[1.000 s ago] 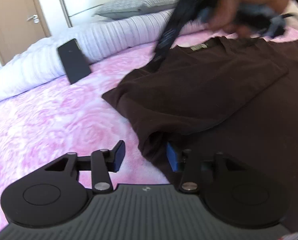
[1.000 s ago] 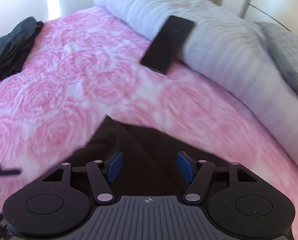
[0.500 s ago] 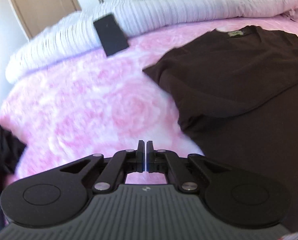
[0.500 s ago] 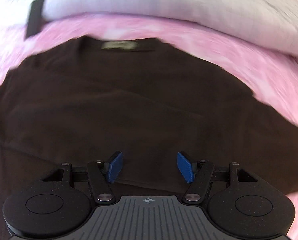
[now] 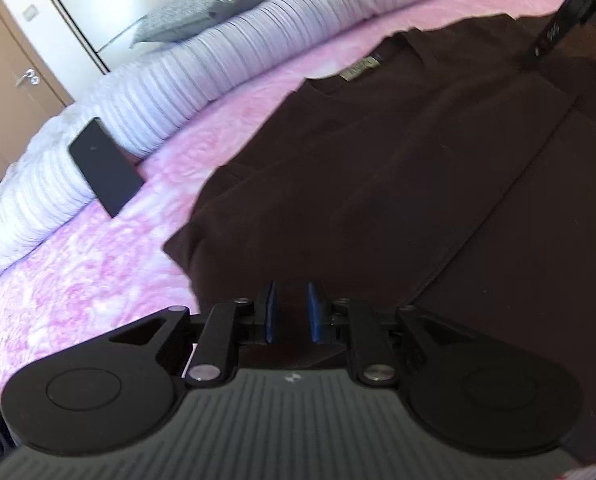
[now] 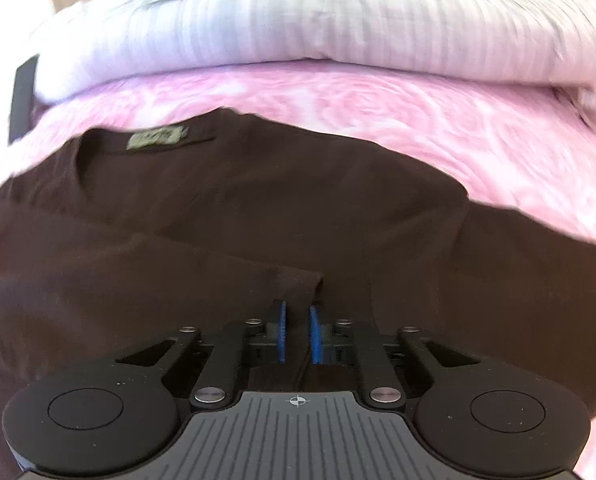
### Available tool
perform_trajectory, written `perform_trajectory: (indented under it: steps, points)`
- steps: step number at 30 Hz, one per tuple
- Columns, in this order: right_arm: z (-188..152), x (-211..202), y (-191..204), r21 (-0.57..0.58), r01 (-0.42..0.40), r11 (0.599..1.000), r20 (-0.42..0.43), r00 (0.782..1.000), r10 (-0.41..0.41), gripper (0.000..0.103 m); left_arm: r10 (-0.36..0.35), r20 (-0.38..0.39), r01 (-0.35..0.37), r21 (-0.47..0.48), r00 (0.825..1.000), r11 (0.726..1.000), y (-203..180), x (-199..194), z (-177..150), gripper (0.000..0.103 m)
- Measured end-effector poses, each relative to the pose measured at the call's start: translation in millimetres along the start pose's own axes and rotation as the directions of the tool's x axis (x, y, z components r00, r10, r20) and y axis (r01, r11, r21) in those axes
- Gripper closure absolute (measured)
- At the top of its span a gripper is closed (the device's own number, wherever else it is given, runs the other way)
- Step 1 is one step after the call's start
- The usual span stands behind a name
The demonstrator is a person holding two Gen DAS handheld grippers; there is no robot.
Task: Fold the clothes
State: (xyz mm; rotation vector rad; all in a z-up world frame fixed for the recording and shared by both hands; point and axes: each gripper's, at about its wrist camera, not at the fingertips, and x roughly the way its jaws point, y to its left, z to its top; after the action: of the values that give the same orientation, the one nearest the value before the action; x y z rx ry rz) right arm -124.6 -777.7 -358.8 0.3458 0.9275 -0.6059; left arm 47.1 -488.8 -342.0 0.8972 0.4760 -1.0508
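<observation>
Both grippers, left and right, hang narrowly parted over the brown shirt, grasping nothing visible; folding seems midway, edges need pinching.

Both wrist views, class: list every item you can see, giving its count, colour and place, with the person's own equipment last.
T-shirt: one, dark brown, spread on the bed, neck label towards the pillows.
Bedspread: one, pink rose pattern, under the T-shirt.
Duvet roll: one, white ribbed, along the head of the bed.
Pillow: one, grey, behind the duvet roll.
Phone: one, black, leaning on the duvet roll.
Door: one, brown, far left.
Left gripper: black, blue pads, narrowly parted over the T-shirt's edge.
Right gripper: black, blue pads, narrowly parted at a fabric fold.
</observation>
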Motion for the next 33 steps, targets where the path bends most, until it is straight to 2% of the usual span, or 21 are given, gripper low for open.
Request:
perform_trajectory:
  steps: [2, 5, 7, 10, 13, 14, 16, 19, 21, 23, 26, 27, 29, 30, 33]
  points:
    - [0, -5, -2, -0.027, 0.023, 0.999, 0.002, 1.0, -0.023, 0.103, -0.005, 0.007, 0.005, 0.011, 1.0, 1.0, -2, 0, 3, 0.089]
    - [-2, -4, -22, 0.023, 0.001, 1.0, -0.044, 0.999, 0.0, 0.103, 0.007, 0.019, -0.007, 0.023, 1.0, 1.0, 4, 3, 8, 0.088]
    - [0, -14, -25, -0.008, -0.024, 1.0, -0.018, 1.0, 0.023, 0.102, 0.029, 0.024, -0.029, 0.015, 0.999, 0.999, 15, 6, 11, 0.085]
    - [-6, -29, -8, -0.038, -0.059, 0.998, -0.005, 0.998, 0.058, 0.101, 0.056, 0.007, -0.055, -0.021, 0.998, 0.998, 35, 24, 17, 0.081]
    - [-13, -44, 10, -0.064, -0.094, 0.993, 0.002, 0.996, 0.095, 0.079, 0.065, -0.019, -0.066, -0.065, 0.998, 0.996, 54, 47, 16, 0.081]
    - [-15, -49, 17, -0.073, -0.106, 0.992, 0.004, 0.994, 0.107, 0.063, 0.055, -0.037, -0.058, -0.074, 0.998, 0.996, 59, 57, 15, 0.08]
    - [-22, -55, 32, -0.107, -0.133, 0.985, 0.007, 0.991, 0.134, 0.043, 0.025, -0.067, -0.031, -0.095, 0.997, 0.995, 66, 67, 8, 0.08]
    - [-36, -40, 61, -0.195, -0.167, 0.966, -0.029, 0.986, 0.165, 0.042, 0.02, -0.063, -0.025, -0.088, 0.998, 0.996, 65, 60, 5, 0.081]
    - [-45, -28, 69, -0.198, -0.157, 0.967, -0.086, 0.986, 0.142, 0.042, 0.014, -0.076, -0.021, -0.098, 0.997, 0.995, 64, 50, 1, 0.082]
    - [-46, -26, 71, -0.191, -0.144, 0.971, -0.094, 0.987, 0.128, 0.042, 0.008, -0.089, -0.018, -0.107, 0.996, 0.994, 62, 41, -3, 0.083]
    - [-39, -39, 72, -0.172, -0.145, 0.974, -0.089, 0.987, 0.131, 0.042, 0.011, -0.046, -0.016, -0.109, 0.999, 0.994, 54, 17, 0, 0.082]
    - [-38, -44, 74, -0.202, -0.136, 0.97, -0.079, 0.989, 0.122, 0.042, 0.004, -0.026, -0.006, -0.099, 1.0, 0.995, 49, 10, 1, 0.082]
    - [-40, -47, 82, -0.323, -0.094, 0.942, -0.062, 0.995, 0.078, 0.042, -0.015, 0.002, 0.015, -0.052, 1.0, 0.999, 36, 2, 2, 0.082]
    - [-45, -46, 86, -0.404, -0.066, 0.912, -0.057, 0.997, 0.047, 0.042, -0.028, 0.01, 0.028, -0.015, 1.0, 0.999, 28, 2, 1, 0.08]
    - [-65, -40, 93, -0.628, 0.006, 0.778, -0.037, 0.999, -0.038, 0.043, -0.07, -0.003, 0.07, 0.07, 0.998, 0.995, 6, 6, -6, 0.08]
